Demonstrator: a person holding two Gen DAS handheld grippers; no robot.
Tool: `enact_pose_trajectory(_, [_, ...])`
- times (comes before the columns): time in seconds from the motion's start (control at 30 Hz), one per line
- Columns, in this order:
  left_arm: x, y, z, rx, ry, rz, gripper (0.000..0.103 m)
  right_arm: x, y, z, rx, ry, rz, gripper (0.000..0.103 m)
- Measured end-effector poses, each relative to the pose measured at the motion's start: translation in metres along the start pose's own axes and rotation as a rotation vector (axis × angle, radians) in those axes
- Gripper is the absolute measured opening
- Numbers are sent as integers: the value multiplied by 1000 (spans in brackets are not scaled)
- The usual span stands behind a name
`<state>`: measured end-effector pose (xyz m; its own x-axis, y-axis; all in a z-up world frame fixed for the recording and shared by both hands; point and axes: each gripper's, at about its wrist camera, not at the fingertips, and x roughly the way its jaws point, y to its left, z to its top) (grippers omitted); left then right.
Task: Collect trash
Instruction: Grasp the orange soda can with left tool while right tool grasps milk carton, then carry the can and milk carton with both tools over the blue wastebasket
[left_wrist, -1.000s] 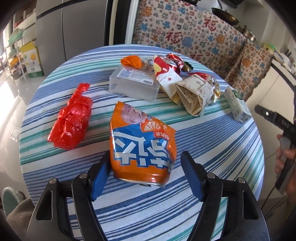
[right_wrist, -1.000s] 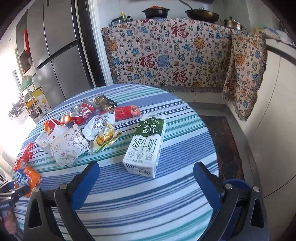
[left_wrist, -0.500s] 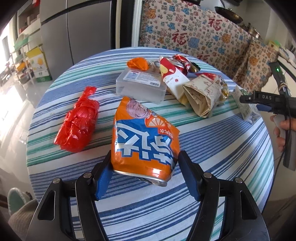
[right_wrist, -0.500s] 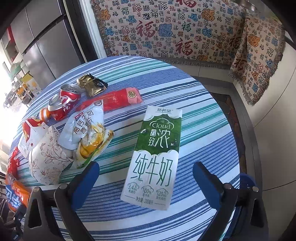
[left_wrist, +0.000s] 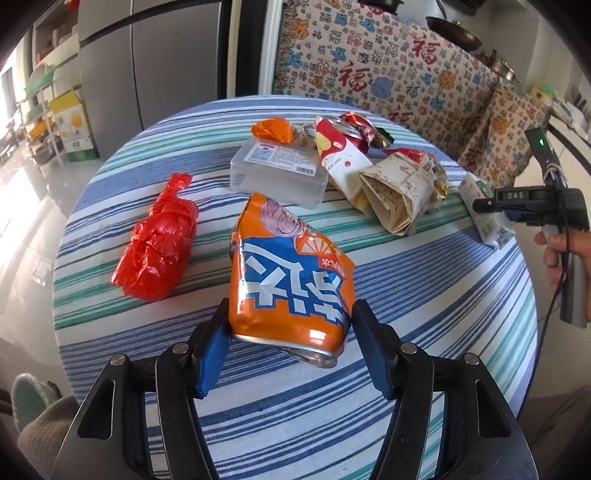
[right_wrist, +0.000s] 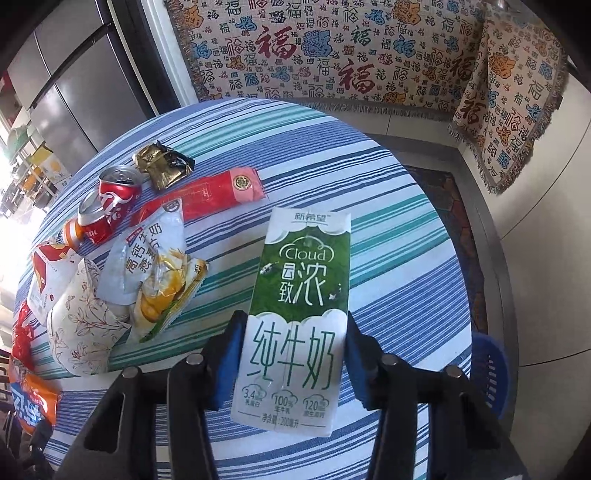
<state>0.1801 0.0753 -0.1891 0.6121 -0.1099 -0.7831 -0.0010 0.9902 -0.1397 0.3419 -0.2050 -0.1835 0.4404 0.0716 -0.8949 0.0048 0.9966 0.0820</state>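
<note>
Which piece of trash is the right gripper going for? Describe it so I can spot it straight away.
On the round striped table, look to the side away from the heap of wrappers and the red can. Lying alone there, between the closing blue pads of the right gripper, is the milk carton. It is the only flat green-and-white box with "Cloud" printed on it.

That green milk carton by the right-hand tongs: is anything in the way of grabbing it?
Nothing visible. The milk carton already lies between the blue pads of the right tongs, which are closing on its sides. The nearest wrapper lies clear to one side on the striped tablecloth.
</note>
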Motion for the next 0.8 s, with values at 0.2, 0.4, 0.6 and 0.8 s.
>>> enact_pose_trajectory(0.2, [-12, -11, -4, 17, -31, -36, 63, -25, -1, -13, -56, -45, 36, 50])
enact_pose_trajectory(0.4, [-18, -36, -2, 60, -55, -39, 63, -45, -9, -27, -77, -66, 86, 50])
enact_pose_trajectory(0.6, [-19, -70, 10, 94, -71, -76, 63, -62, -28, -36, -62, -82, 119, 50])
enact_pose_trajectory(0.8, [-16, -132, 28, 172, -85, -156, 63, -85, -67, -42, -29, -109, 122, 50])
